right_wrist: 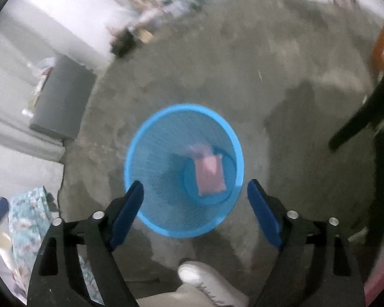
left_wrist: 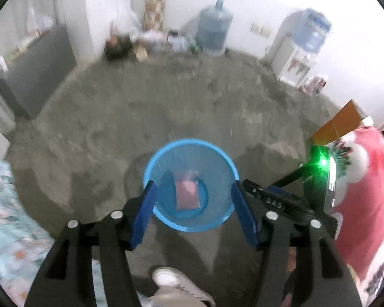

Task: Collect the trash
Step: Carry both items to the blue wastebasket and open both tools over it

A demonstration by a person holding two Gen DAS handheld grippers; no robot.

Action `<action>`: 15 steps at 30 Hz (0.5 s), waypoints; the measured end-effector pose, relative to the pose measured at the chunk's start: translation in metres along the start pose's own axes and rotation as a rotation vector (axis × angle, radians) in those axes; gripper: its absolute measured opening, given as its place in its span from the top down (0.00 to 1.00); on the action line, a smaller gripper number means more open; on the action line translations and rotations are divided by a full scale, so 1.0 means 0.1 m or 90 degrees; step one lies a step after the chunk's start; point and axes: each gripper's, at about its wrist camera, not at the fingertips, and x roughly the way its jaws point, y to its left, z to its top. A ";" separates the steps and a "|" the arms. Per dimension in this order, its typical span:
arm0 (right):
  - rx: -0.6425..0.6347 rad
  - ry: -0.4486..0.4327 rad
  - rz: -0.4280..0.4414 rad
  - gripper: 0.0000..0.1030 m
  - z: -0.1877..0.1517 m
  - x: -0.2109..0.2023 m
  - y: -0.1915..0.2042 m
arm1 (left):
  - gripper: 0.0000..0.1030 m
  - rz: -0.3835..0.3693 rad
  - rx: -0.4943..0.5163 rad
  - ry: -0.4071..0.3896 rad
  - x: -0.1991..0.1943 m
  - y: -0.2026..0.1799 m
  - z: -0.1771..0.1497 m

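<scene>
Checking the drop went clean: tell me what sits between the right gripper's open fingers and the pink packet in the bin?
Nothing solid: in the right wrist view, the right gripper is open and empty above the blue bin; the pink packet lies on its bottom.

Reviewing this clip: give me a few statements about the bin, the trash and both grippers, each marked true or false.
1. A pink packet lies at the bottom of the blue bin. True.
2. The left gripper is clamped on the packet. False: its jaws stand open with nothing between them.
3. The right gripper is open and empty. True.
4. The bin lies tipped on its side. False: it stands upright on the floor.
5. A white shoe shows near the bin. True.
</scene>
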 end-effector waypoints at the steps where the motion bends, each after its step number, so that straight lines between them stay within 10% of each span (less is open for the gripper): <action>1: -0.014 -0.012 0.000 0.17 -0.02 -0.03 0.05 | 0.39 0.006 0.003 -0.020 -0.22 0.02 -0.04; 7: -0.191 -0.172 -0.008 0.08 -0.35 -1.02 0.87 | 0.24 0.041 -0.006 -0.150 -1.68 0.09 -0.64; 15: -0.473 -0.295 -0.001 0.08 -1.29 -1.63 1.81 | 0.18 0.149 -0.125 -0.239 -2.83 0.53 -2.22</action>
